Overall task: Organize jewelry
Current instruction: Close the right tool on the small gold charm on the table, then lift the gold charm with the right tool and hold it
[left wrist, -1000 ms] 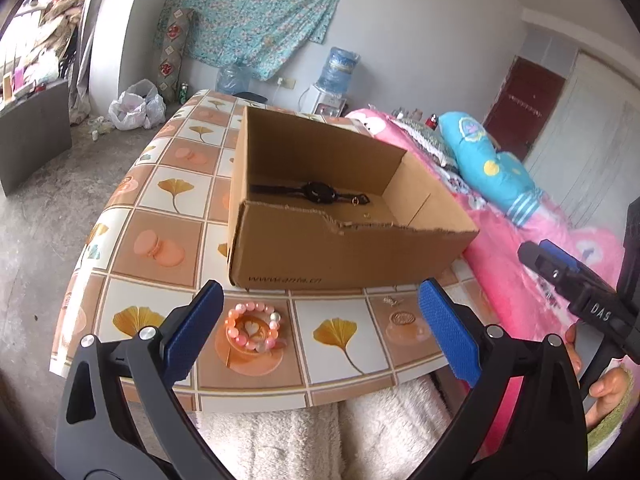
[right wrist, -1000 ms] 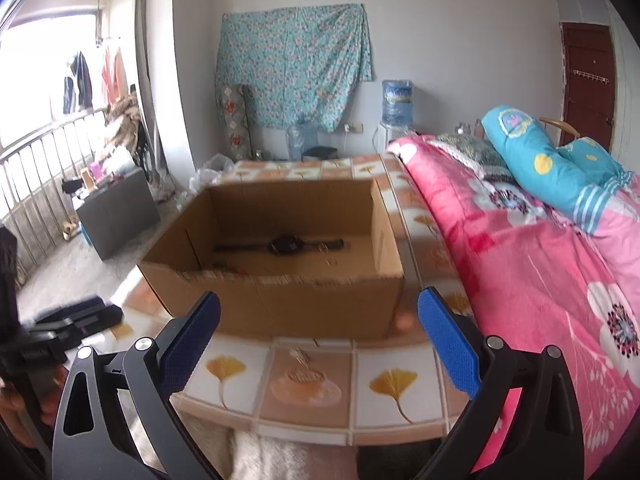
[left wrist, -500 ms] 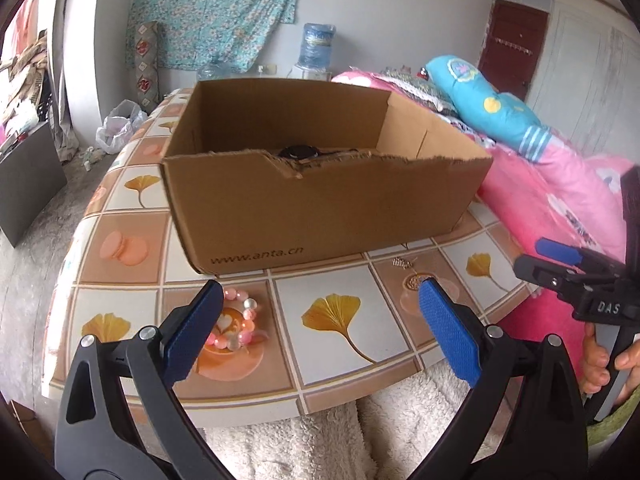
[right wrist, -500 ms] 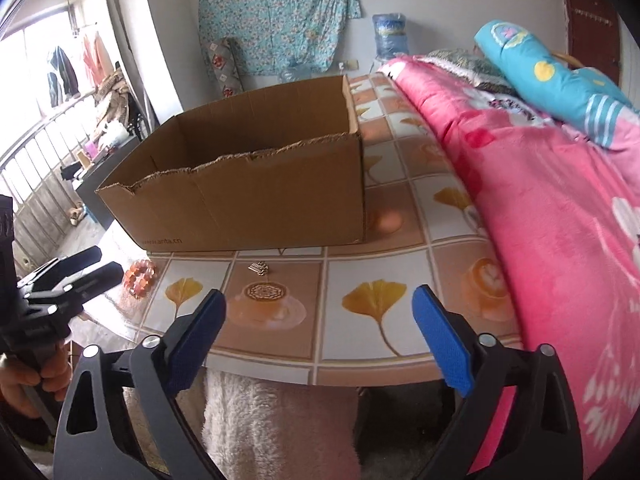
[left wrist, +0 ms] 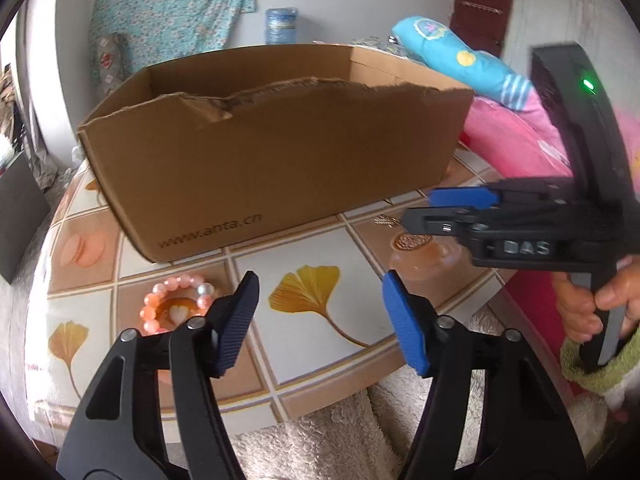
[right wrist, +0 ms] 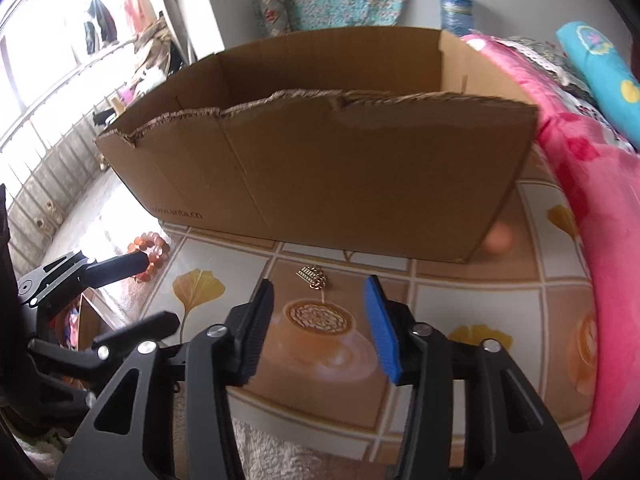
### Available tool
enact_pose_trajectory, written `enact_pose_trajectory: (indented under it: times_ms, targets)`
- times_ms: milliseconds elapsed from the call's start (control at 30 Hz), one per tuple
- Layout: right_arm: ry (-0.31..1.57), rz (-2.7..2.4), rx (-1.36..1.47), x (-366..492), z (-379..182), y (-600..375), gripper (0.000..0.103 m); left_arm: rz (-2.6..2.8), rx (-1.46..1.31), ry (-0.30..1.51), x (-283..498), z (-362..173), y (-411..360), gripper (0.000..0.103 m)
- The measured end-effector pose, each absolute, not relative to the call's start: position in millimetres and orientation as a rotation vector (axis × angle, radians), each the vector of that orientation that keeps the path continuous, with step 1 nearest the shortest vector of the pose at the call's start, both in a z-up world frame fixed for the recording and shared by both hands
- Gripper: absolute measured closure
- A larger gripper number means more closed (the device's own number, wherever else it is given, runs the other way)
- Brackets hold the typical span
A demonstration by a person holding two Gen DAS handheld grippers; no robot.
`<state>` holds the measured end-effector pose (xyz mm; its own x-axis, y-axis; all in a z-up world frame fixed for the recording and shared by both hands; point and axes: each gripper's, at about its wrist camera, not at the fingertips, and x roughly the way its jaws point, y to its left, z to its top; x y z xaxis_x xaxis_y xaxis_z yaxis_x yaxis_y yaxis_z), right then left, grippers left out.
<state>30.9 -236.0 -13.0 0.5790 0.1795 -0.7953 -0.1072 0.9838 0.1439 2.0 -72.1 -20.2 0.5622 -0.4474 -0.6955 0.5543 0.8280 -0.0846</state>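
Both tongs released, jaws just been narrowing, nothing between them. Right gripper (right wrist: 318, 322): gold trinket (right wrist: 313, 277) at 12 o'clock, ahead of the tips; straddle it before clenching. Left gripper (left wrist: 320, 320): pink bead bracelet (left wrist: 176, 304) at 10 o'clock; swing over. Cardboard box (right wrist: 320, 160) beyond.

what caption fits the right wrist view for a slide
Right gripper, jaws closing with nothing between them, nears a small gold trinket on the table before a cardboard box.
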Motion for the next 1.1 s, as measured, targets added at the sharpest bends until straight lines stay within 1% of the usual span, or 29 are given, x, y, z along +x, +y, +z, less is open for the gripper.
enact_pose_trajectory:
  times_ms: [33, 200, 267, 333, 367, 400, 433, 533, 833, 967, 1067, 1100]
  targets:
    - [0.95, 0.175, 0.072, 35, -16, -234, 0.067, -0.602, 0.164, 0.77, 0, -22, -76, 0.048]
    - [0.984, 0.19, 0.012, 45, -23, -229, 0.079, -0.652, 0.199, 0.759, -3, -27, -90, 0.056]
    - [0.987, 0.193, 0.001, 48, -24, -227, 0.08, -0.672, 0.196, 0.762, -4, -29, -92, 0.059]
    - [0.994, 0.199, -0.004, 50, -25, -226, 0.088, -0.682, 0.198, 0.766, -3, -30, -94, 0.063]
    - [0.991, 0.199, -0.016, 51, -25, -225, 0.088, -0.685, 0.199, 0.766, -3, -30, -94, 0.063]
    - [0.991, 0.202, -0.027, 52, -26, -223, 0.091, -0.688, 0.197, 0.769, -2, -31, -93, 0.065]
    - [0.993, 0.209, -0.037, 52, -26, -222, 0.096, -0.689, 0.195, 0.771, -1, -32, -93, 0.066]
    - [1.009, 0.211, -0.016, 52, -24, -222, 0.1, -0.684, 0.186, 0.776, -2, -32, -91, 0.067]
    - [0.962, 0.215, 0.199, 43, 4, -253, 0.1, -0.661, 0.158, 0.775, -6, -30, -76, 0.068]
    - [0.969, 0.193, 0.206, 43, 6, -254, 0.1, -0.656, 0.142, 0.764, -8, -27, -73, 0.068]
    - [1.009, 0.164, 0.192, 49, 1, -252, 0.094, -0.654, 0.152, 0.757, -11, -26, -71, 0.068]
    - [1.024, 0.168, 0.19, 52, -1, -249, 0.087, -0.654, 0.153, 0.753, -10, -24, -71, 0.068]
